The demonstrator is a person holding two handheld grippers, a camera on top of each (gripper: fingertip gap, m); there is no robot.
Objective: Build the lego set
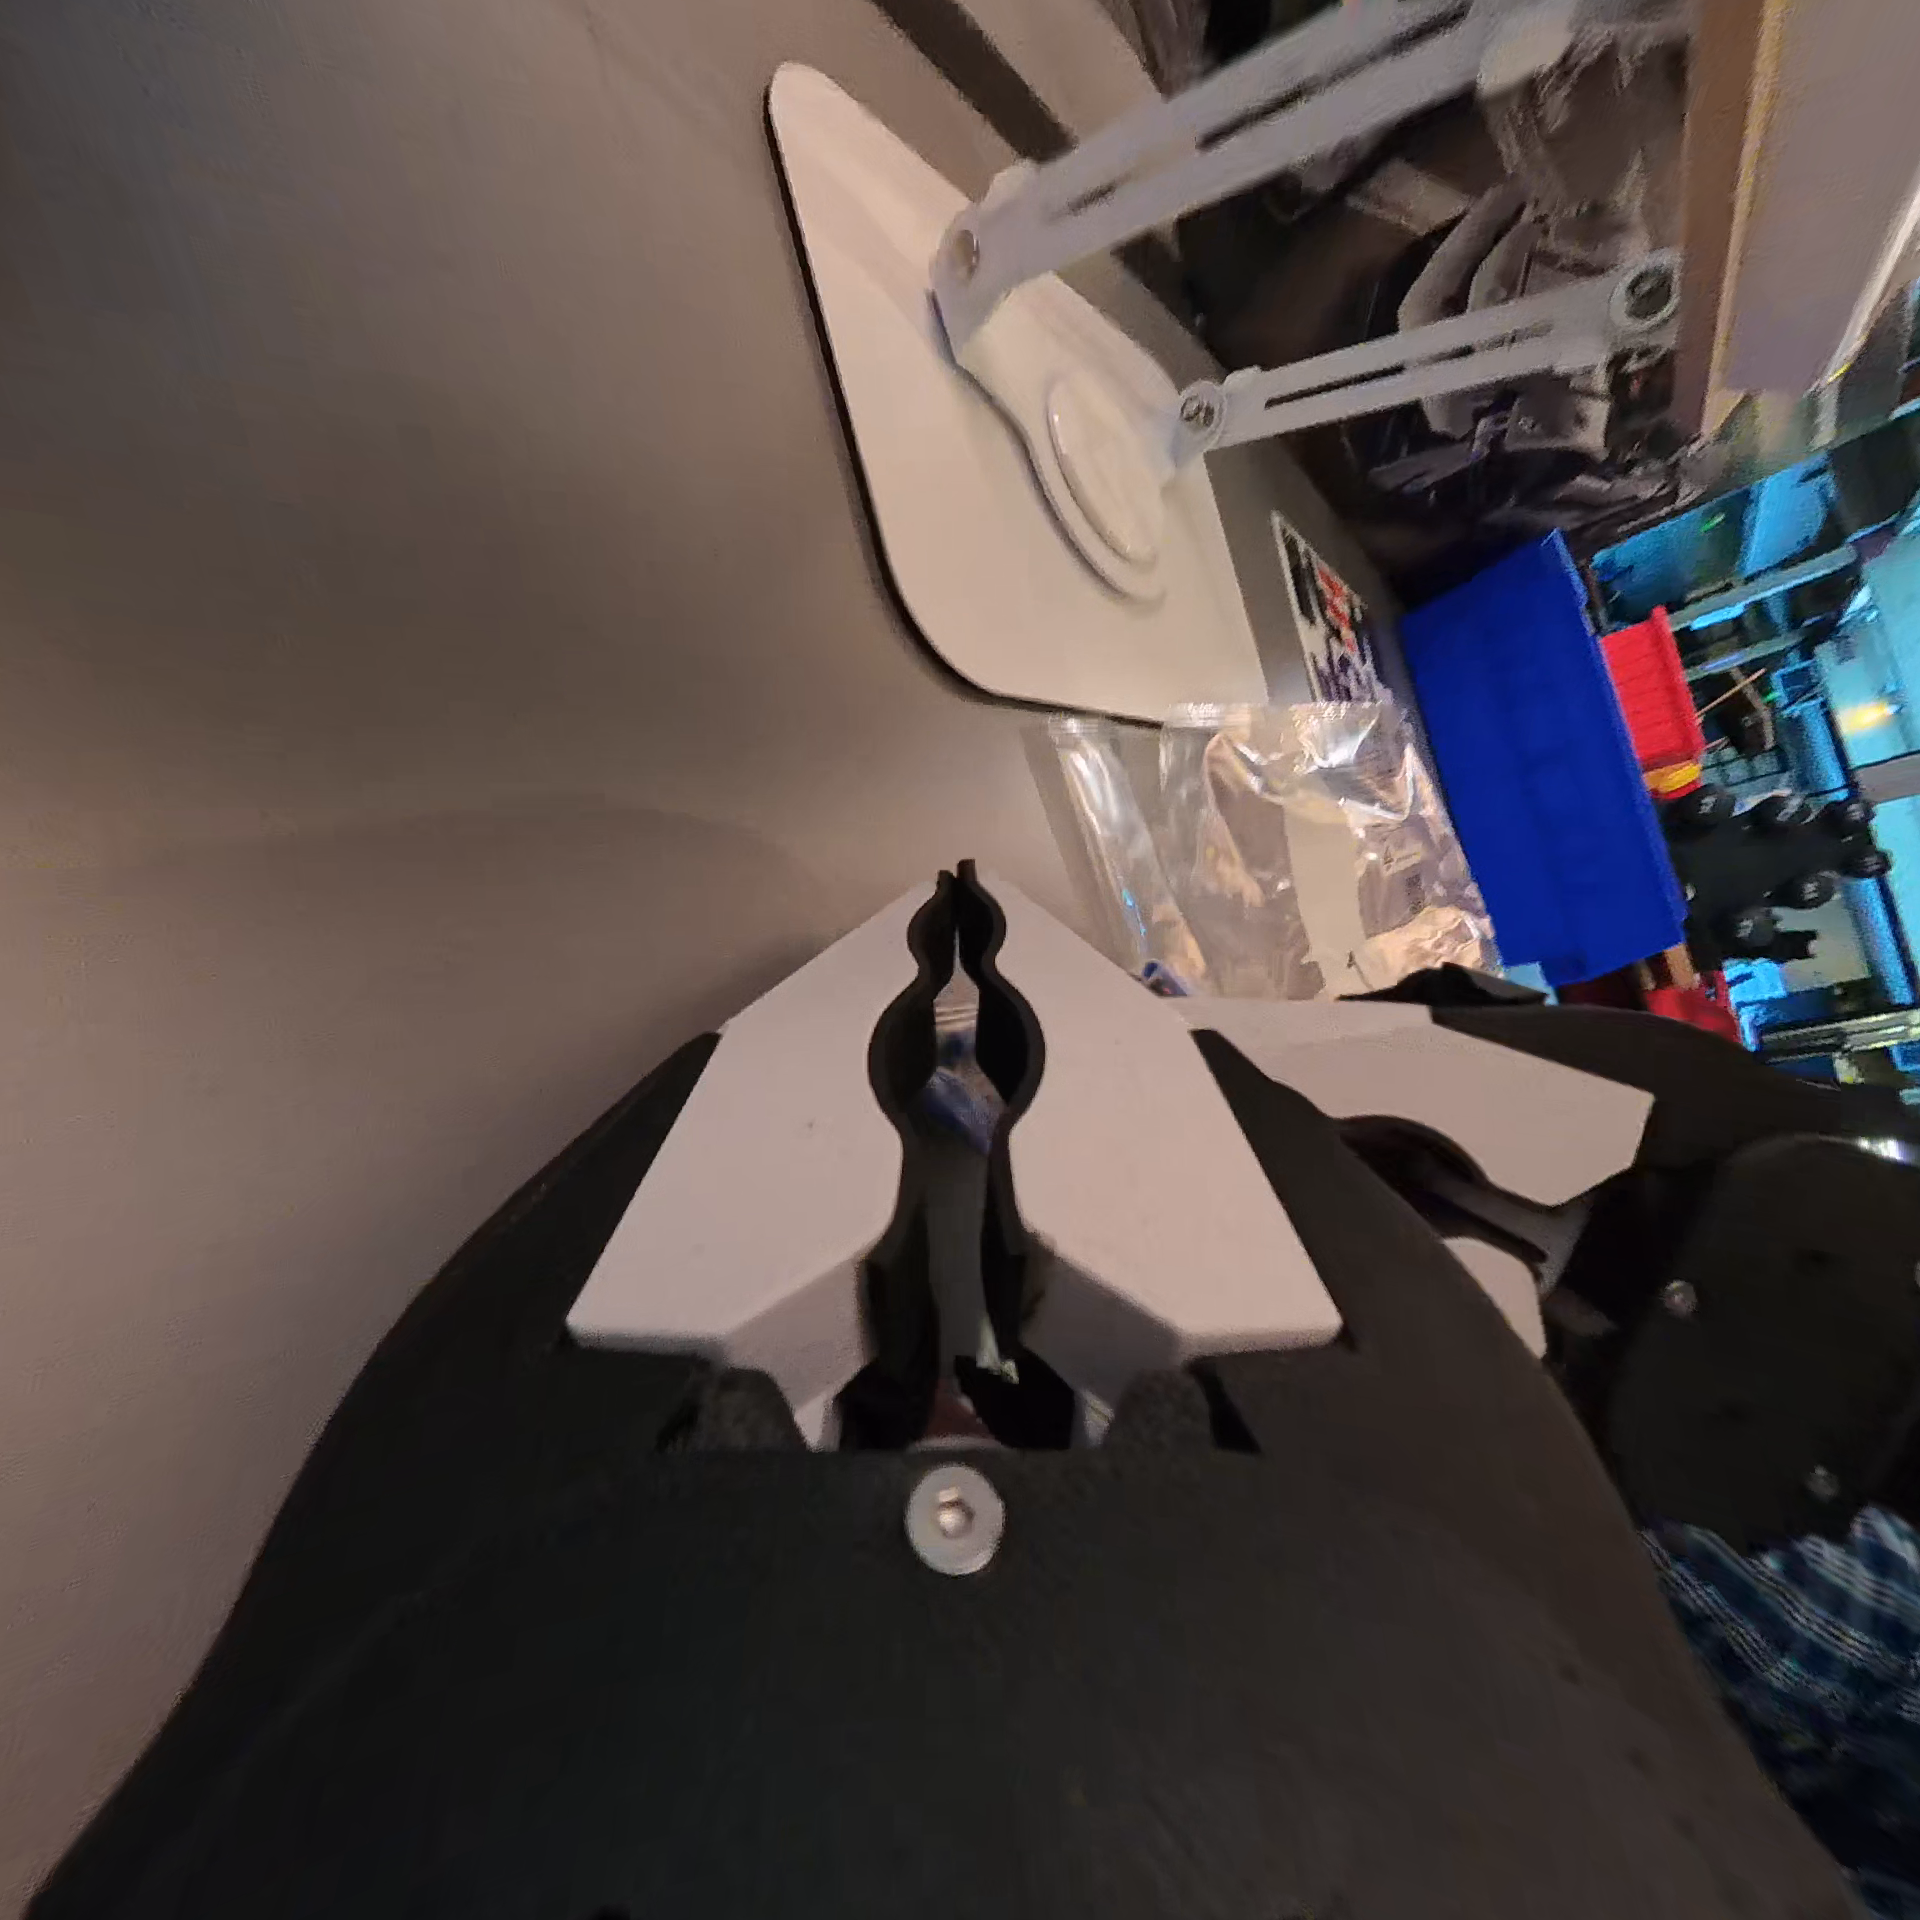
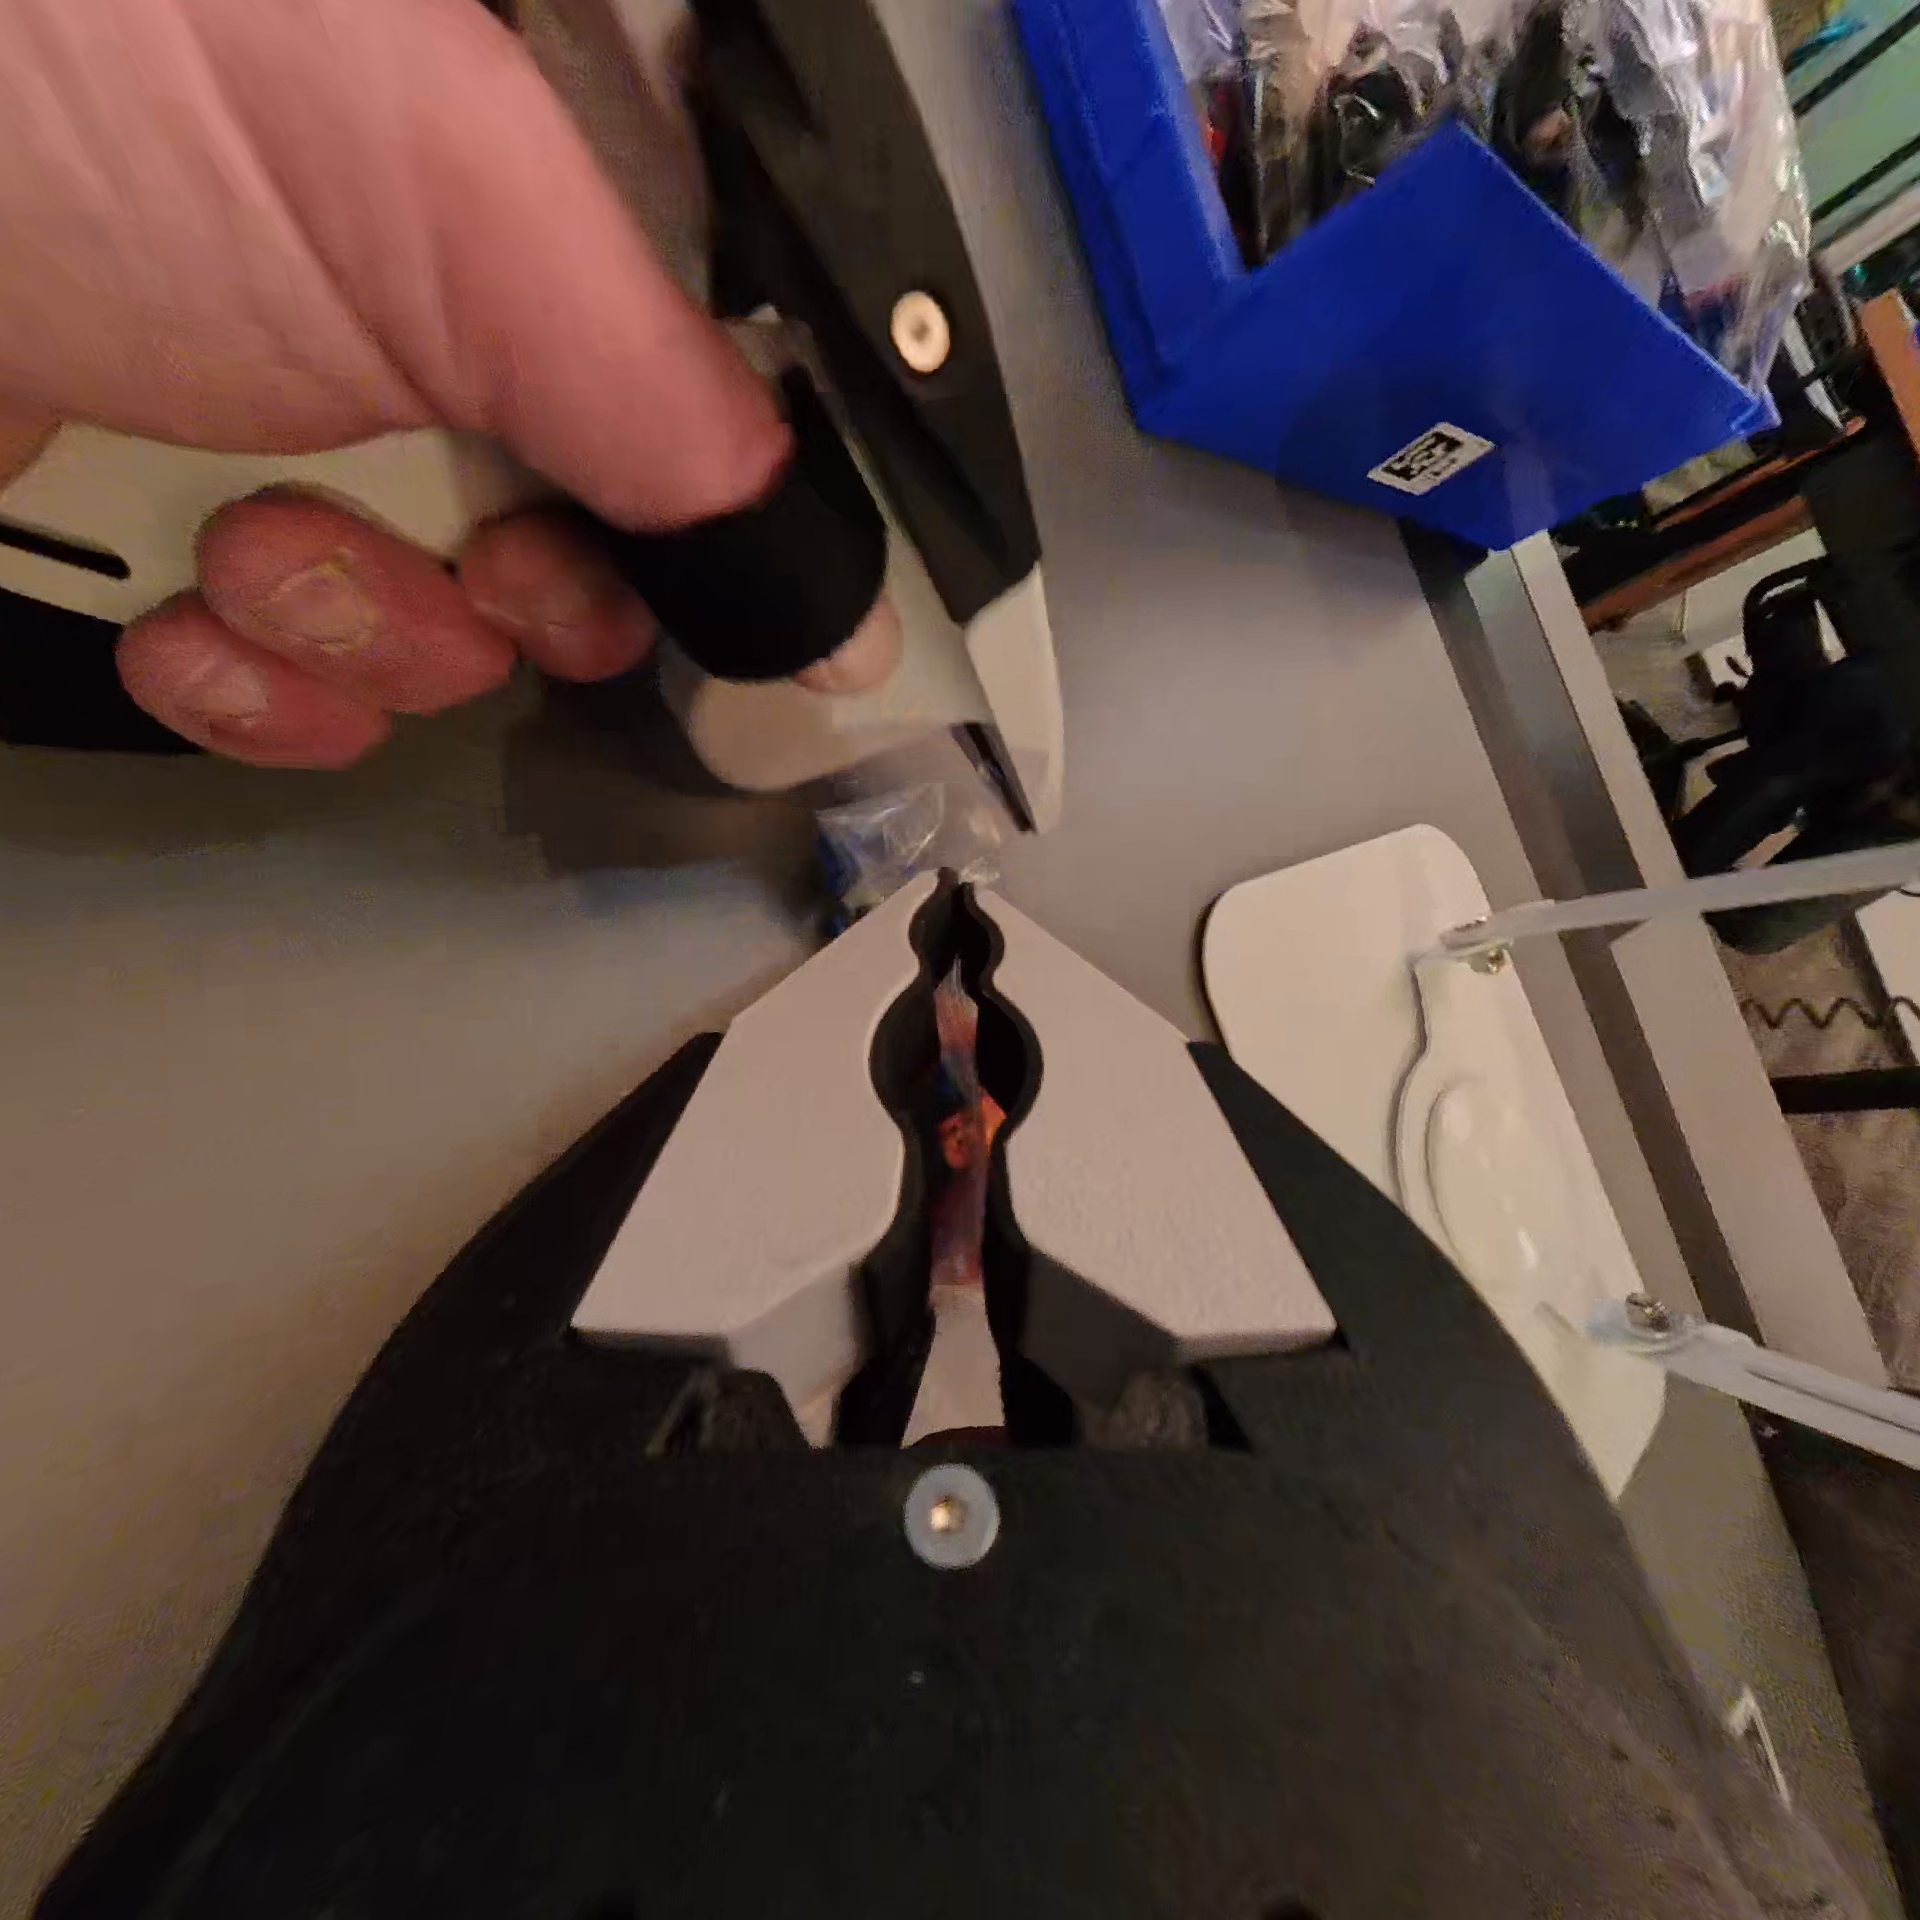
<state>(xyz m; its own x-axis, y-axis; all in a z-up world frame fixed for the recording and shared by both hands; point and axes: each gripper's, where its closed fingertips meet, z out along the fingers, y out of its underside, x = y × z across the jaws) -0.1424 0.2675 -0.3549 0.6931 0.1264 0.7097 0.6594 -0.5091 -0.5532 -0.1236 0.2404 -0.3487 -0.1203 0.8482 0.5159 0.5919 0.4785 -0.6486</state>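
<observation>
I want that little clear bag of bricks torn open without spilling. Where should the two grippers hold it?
Hold the small clear bag at its top film edge, one gripper from each side, as now: the left gripper pinches it from the far side and the right gripper from the near side. The crinkled film above the blue bricks is thin enough for the tips to clamp.
</observation>
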